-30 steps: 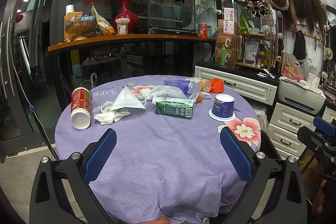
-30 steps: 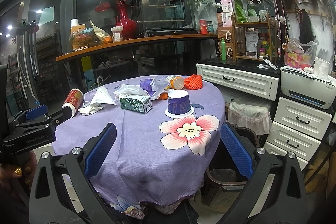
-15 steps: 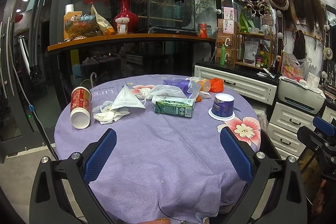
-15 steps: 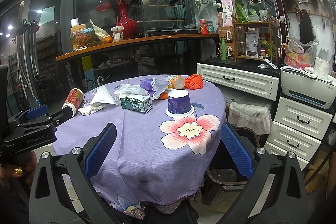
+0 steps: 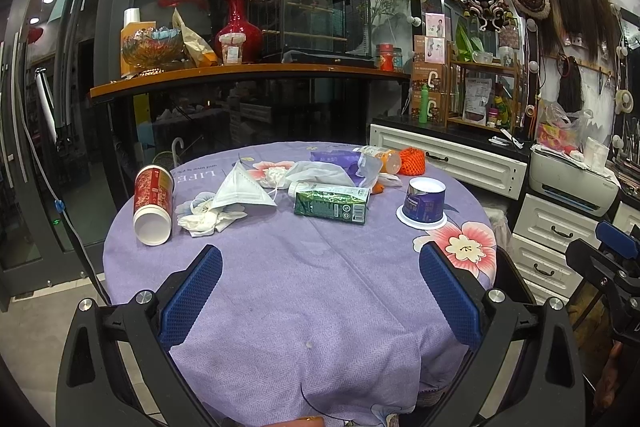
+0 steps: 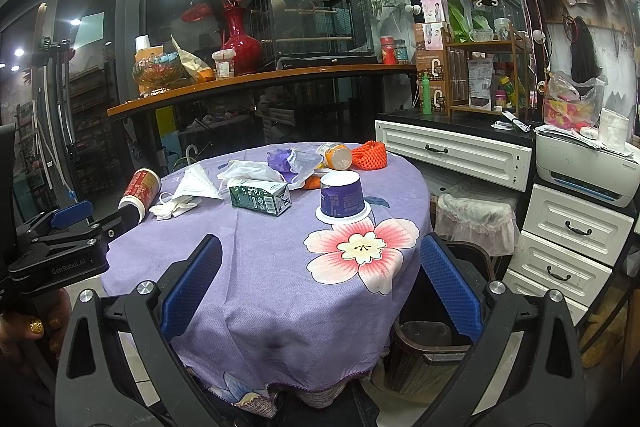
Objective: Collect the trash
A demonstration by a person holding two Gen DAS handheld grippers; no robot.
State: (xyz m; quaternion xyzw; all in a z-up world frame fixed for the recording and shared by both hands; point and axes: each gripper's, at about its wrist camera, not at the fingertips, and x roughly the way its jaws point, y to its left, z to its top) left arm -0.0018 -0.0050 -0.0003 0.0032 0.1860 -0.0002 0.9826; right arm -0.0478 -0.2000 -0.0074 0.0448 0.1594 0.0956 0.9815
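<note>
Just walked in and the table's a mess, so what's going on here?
A person holds a gripper in each hand, clearing trash. Both the left gripper and right gripper hover open and empty at the near edge of the table. The paper cup, mask, carton and tub lie untouched. A bin stands beside the table.

On the bench [image 5: 320, 307], litter sat along the far half. Paper cup [image 5: 153, 203] lay on its side at far left, w/ crumpled tissue [image 5: 208, 219] just right of it & a face mask [image 5: 240, 189] partly over the tissue. Drink carton [image 5: 331, 203] lay near centre, plastic bags [image 5: 332, 169] behind it. Upturned yogurt tub [image 5: 423, 203] stood right of the carton. Bottle [image 6: 336, 155] & mesh net [image 6: 370, 155] lay side by side at the far edge. Waste bin [image 6: 424, 351] stood on the floor, right of & below the bench.
</note>
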